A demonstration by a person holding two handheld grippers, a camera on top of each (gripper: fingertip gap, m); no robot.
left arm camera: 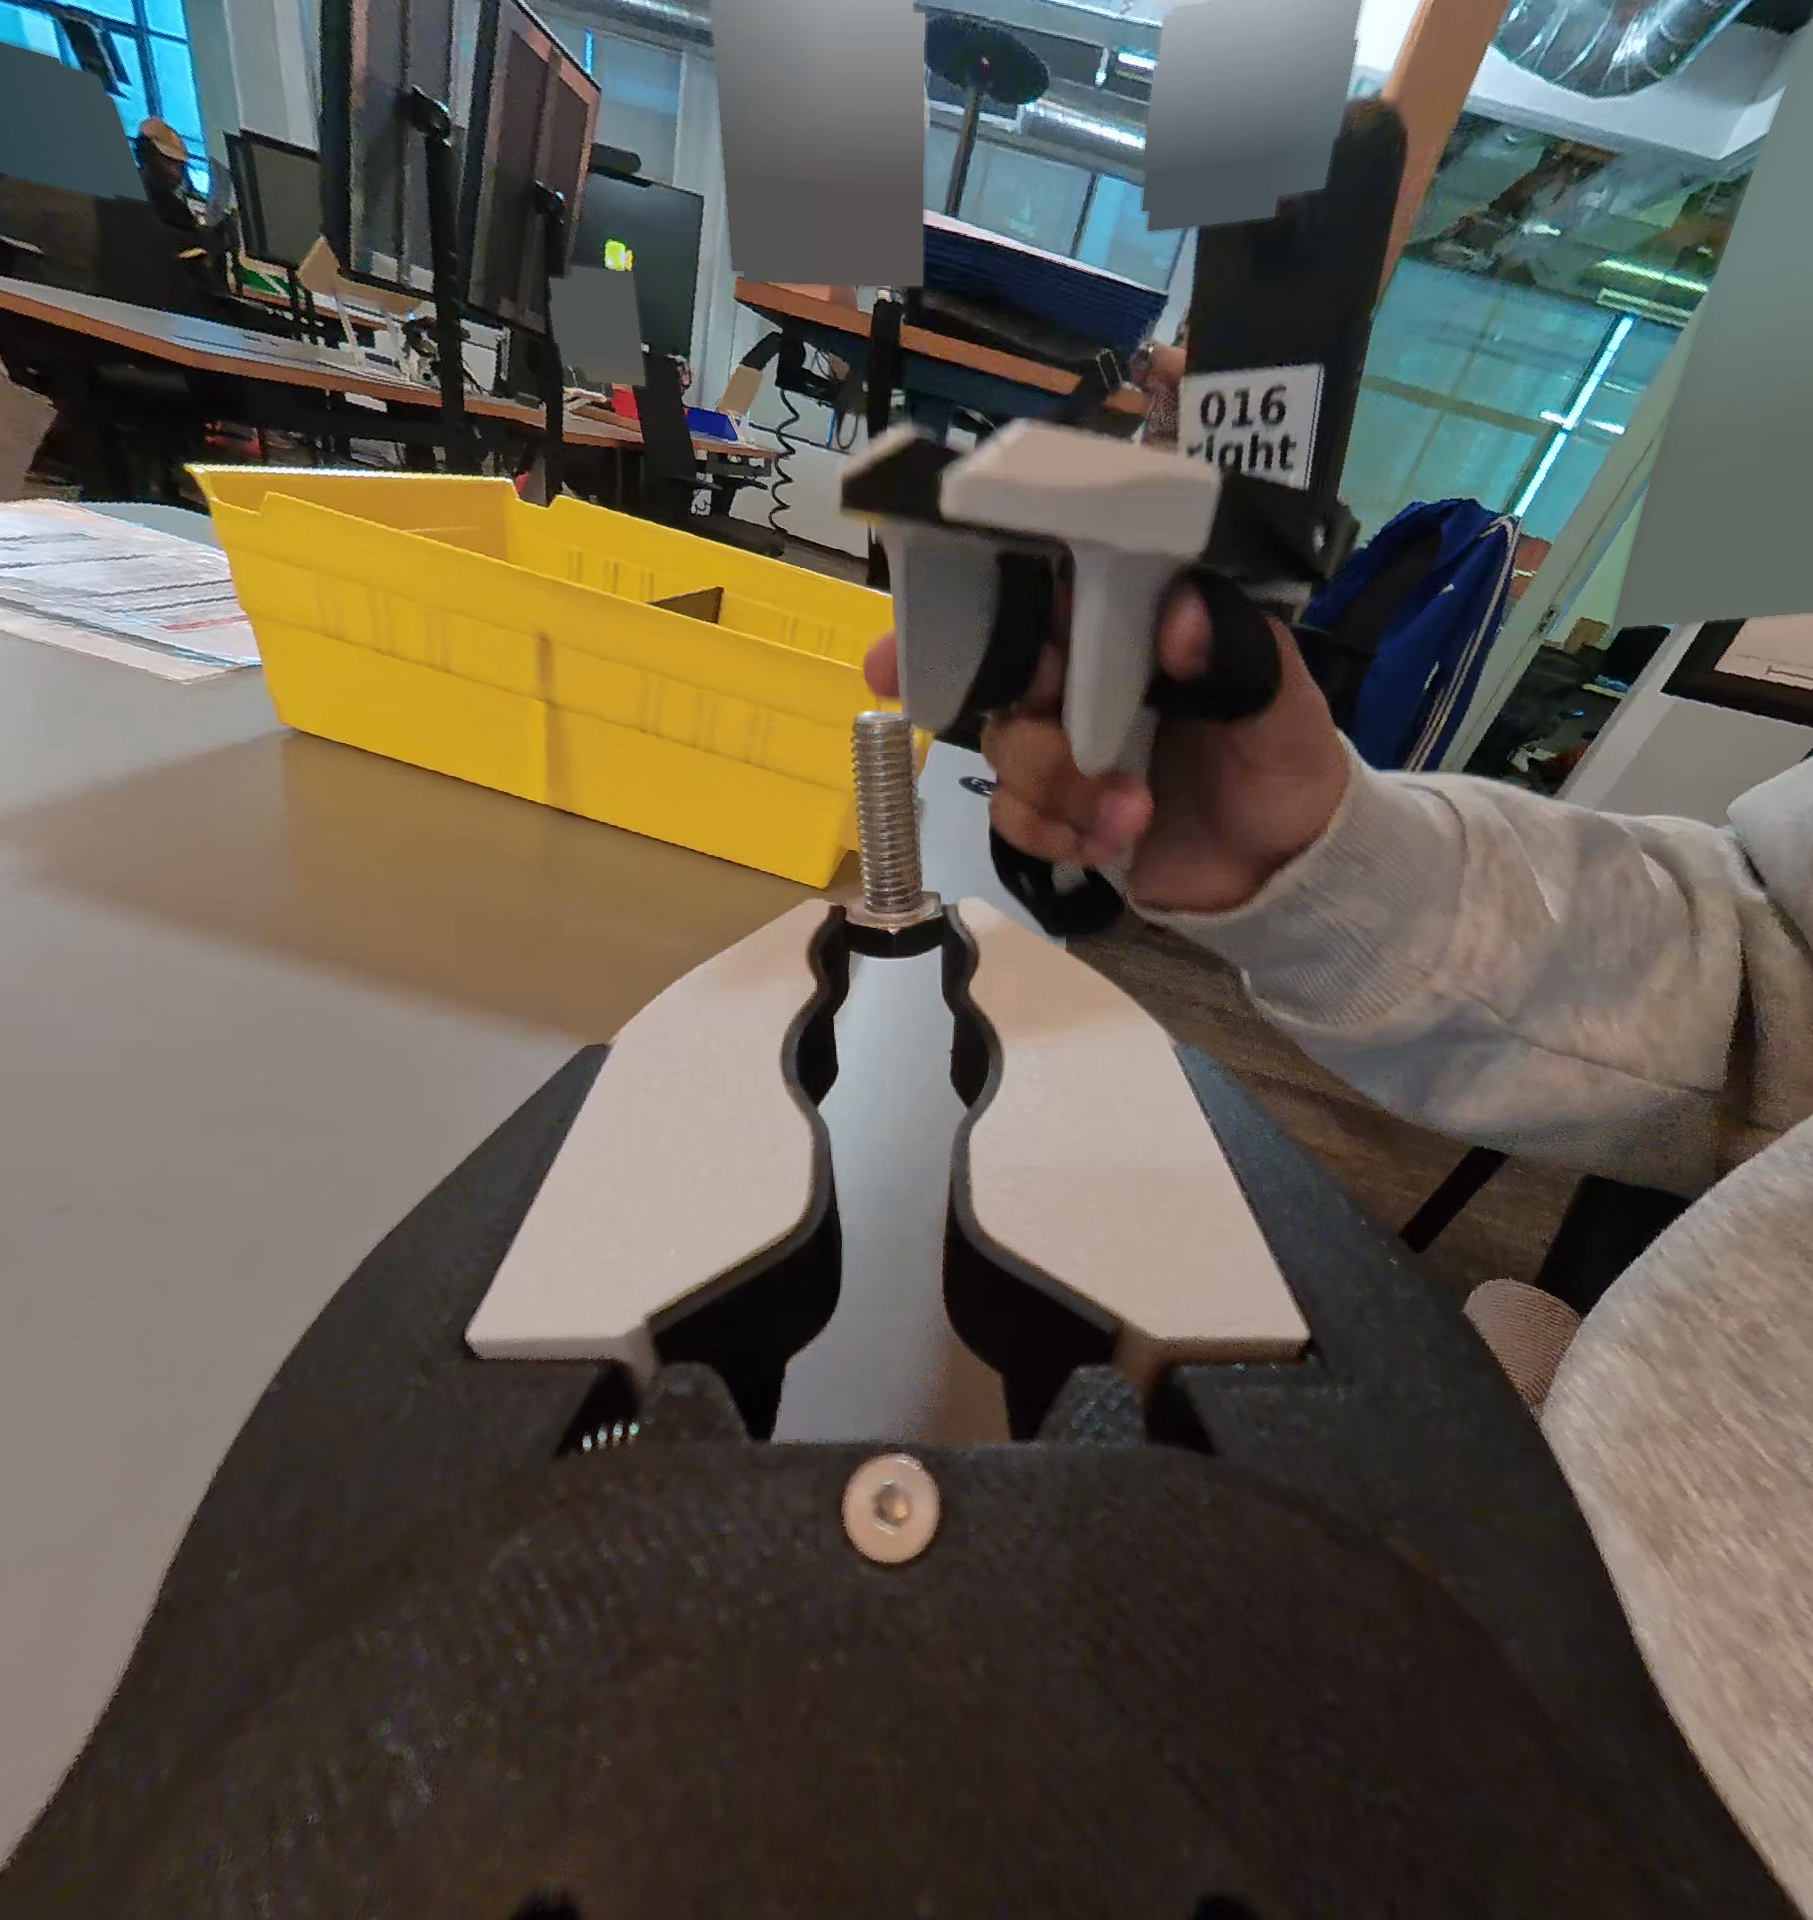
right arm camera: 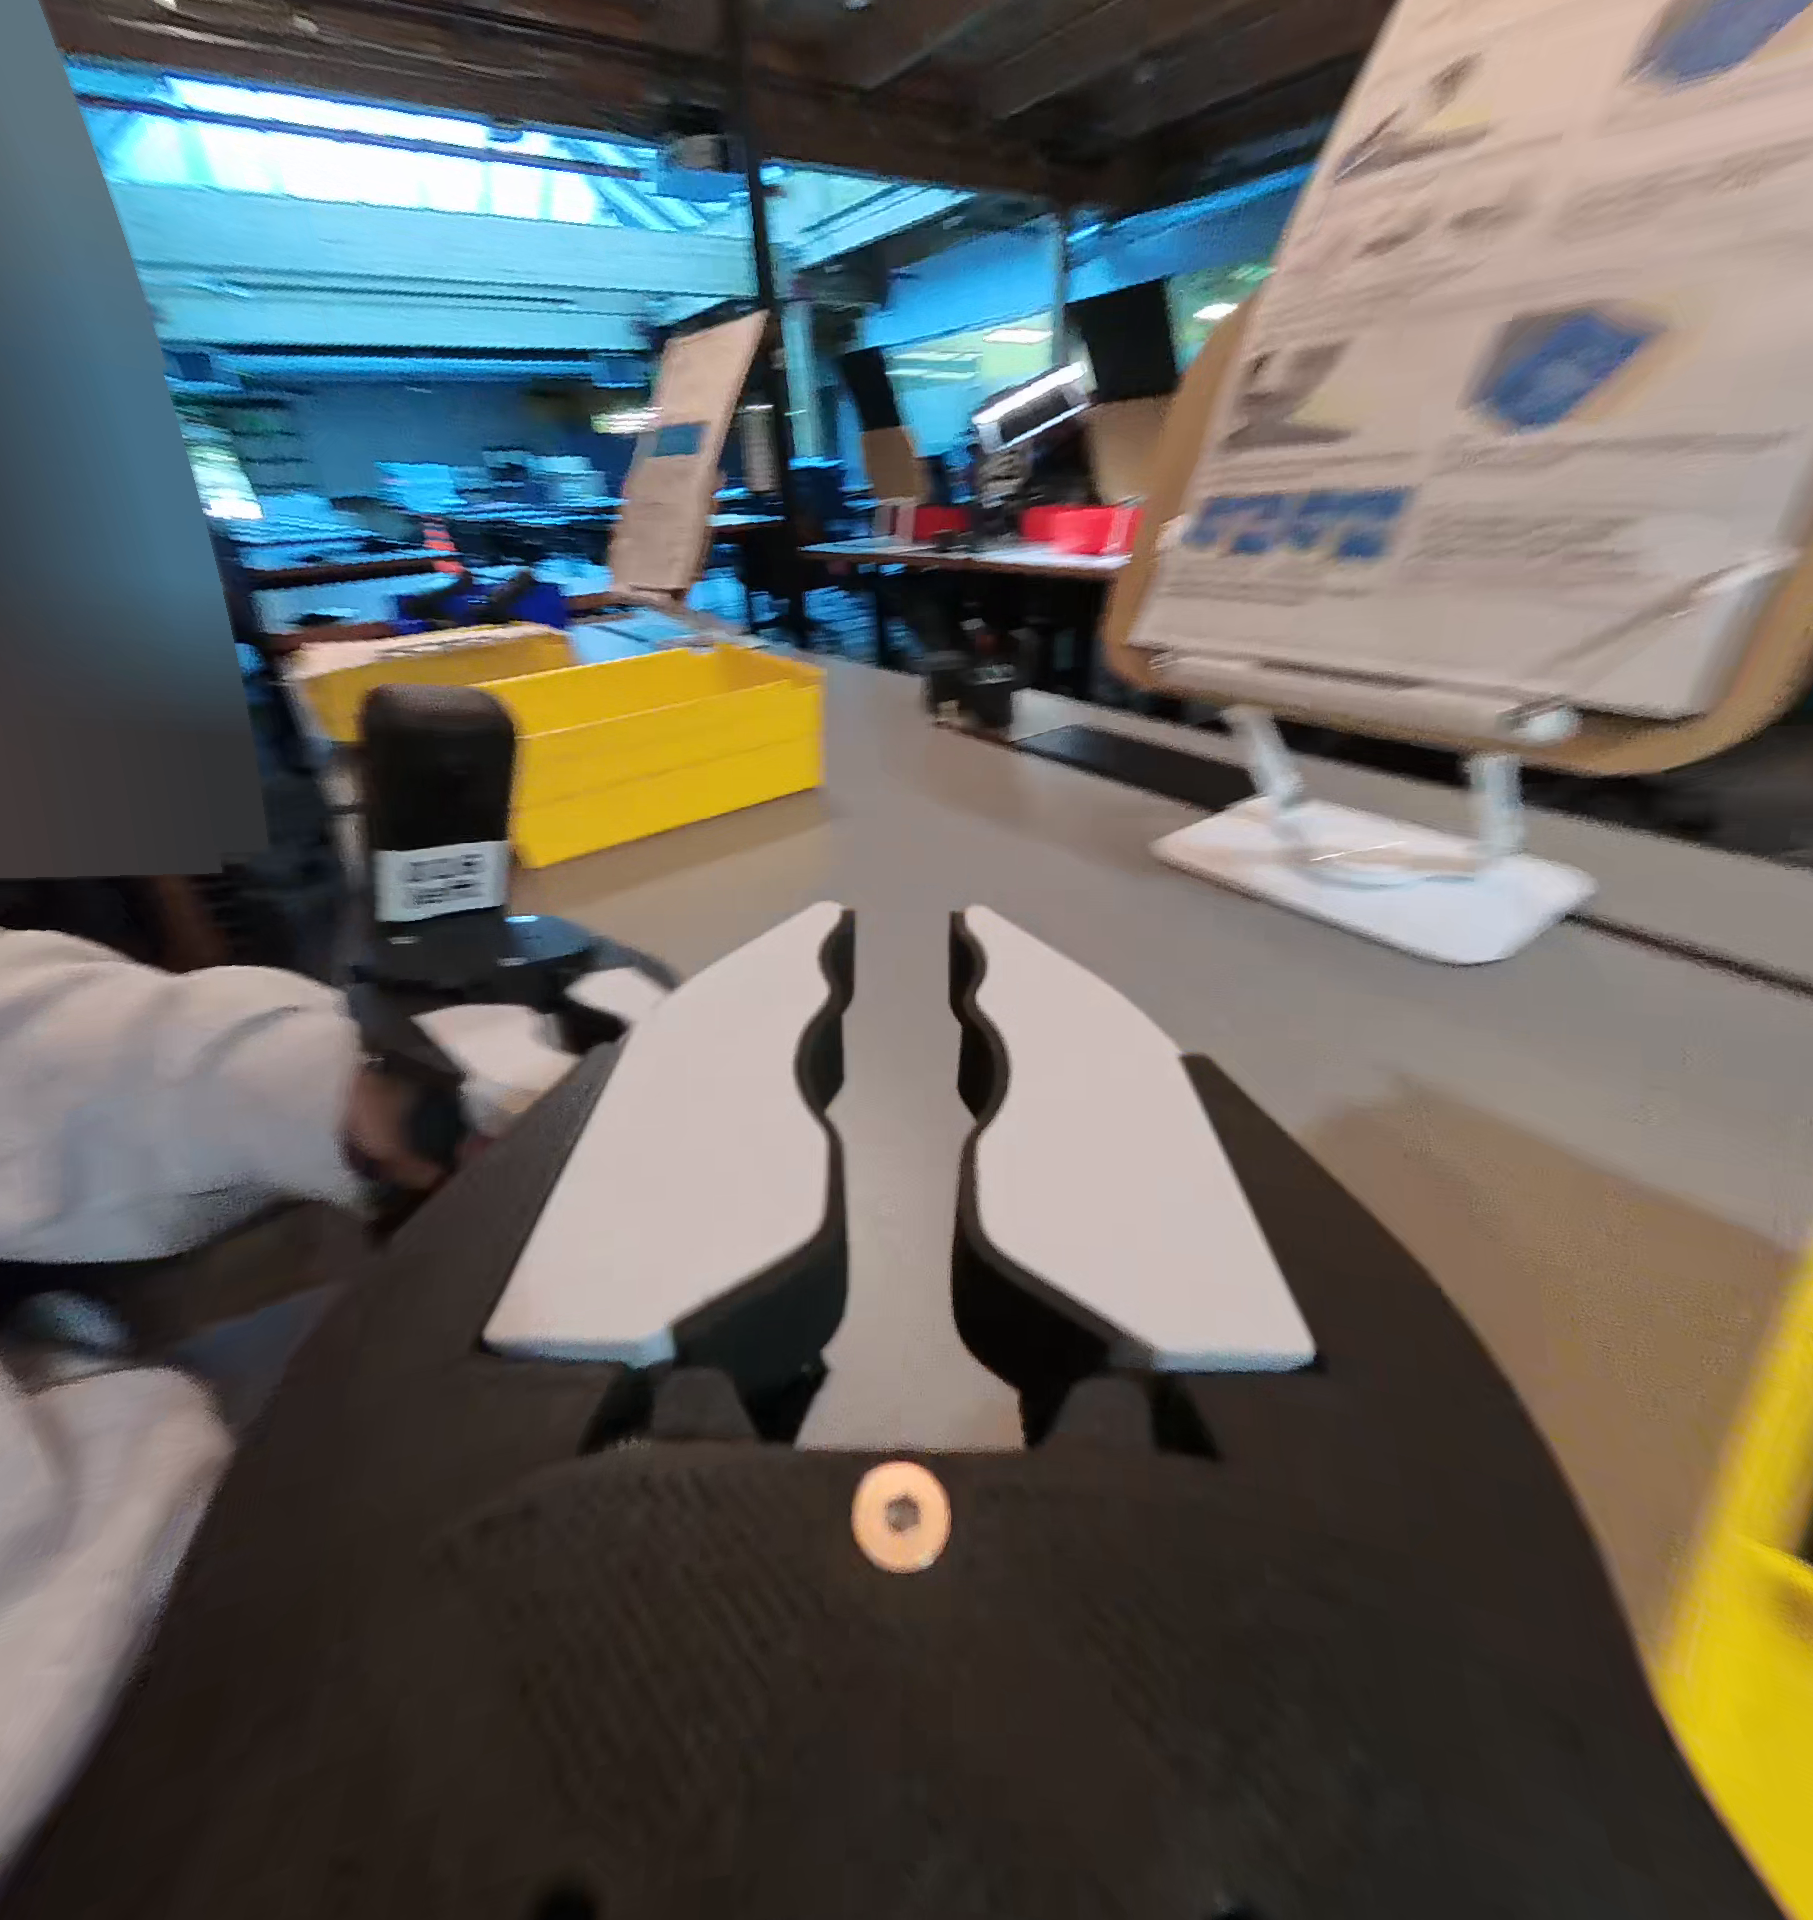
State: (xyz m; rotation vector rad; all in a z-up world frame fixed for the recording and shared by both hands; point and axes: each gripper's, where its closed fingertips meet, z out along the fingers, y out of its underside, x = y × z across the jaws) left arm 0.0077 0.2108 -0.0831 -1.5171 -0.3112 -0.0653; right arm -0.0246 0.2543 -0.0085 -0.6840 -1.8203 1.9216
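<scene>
Only one bolt (left arm camera: 886, 821) shows, upright, its head pinched at the tips of the left hand-held gripper (left arm camera: 889, 920). Beyond stands one yellow bin (left arm camera: 528, 665) on the desk (left arm camera: 206, 1039). Right hand-held gripper (right arm camera: 900, 920), blurred, seems parted and empty over bare desk.

Shiny threaded metal bolt (left arm camera: 886, 821), glossy plastic bin (left arm camera: 528, 665) (yellow), matt tbl (left arm camera: 258, 1039)
</scene>
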